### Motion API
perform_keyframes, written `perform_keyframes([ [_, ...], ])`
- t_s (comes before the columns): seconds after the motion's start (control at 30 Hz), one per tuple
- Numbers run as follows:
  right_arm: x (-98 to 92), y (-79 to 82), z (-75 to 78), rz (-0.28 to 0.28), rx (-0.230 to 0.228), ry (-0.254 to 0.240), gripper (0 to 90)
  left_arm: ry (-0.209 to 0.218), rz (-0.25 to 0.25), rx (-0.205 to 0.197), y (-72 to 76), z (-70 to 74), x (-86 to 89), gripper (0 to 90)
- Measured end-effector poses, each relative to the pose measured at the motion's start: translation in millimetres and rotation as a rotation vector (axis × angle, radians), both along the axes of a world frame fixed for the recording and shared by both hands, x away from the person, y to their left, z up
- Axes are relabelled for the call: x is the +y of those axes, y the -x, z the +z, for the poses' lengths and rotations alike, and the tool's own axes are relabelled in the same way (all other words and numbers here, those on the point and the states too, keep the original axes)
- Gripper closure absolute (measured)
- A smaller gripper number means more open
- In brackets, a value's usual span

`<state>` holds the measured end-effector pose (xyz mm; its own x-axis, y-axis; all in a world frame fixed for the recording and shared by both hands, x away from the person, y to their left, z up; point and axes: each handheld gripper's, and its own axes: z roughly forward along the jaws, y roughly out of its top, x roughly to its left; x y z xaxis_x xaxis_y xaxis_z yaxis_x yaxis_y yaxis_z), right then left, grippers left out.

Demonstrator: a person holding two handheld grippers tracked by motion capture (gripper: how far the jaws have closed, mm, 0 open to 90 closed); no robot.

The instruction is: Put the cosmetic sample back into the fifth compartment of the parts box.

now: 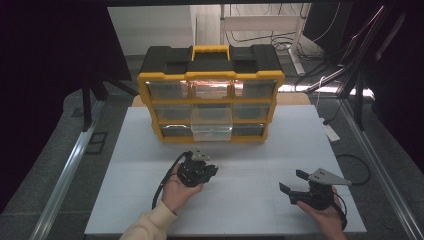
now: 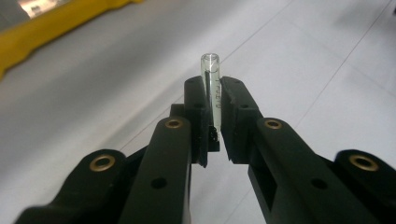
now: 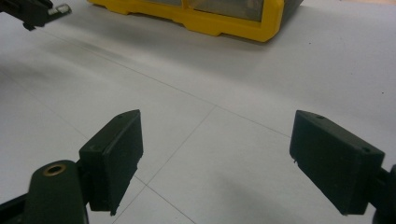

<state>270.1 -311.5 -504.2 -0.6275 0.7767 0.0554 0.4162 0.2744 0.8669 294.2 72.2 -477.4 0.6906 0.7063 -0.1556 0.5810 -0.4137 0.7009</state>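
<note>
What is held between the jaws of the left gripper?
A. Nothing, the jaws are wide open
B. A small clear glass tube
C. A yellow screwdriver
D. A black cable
B: in the left gripper view, the left gripper has its two black jaws closed on a small clear glass tube, whose open end sticks out past the jaw tips.

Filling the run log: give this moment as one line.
left gripper: shut on clear glass tube | right gripper: open, empty | yellow-black drawer organizer: one clear drawer out
</note>
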Motion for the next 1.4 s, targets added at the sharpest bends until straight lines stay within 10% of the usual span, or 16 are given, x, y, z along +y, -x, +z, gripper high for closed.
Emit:
perform_keyframes([
  [1.4,1.8,0.6,-0.1,0.006,-0.012,0.03,17.3,0.101,-0.029,-0.1,17.1,44.5,31.4,80.8],
])
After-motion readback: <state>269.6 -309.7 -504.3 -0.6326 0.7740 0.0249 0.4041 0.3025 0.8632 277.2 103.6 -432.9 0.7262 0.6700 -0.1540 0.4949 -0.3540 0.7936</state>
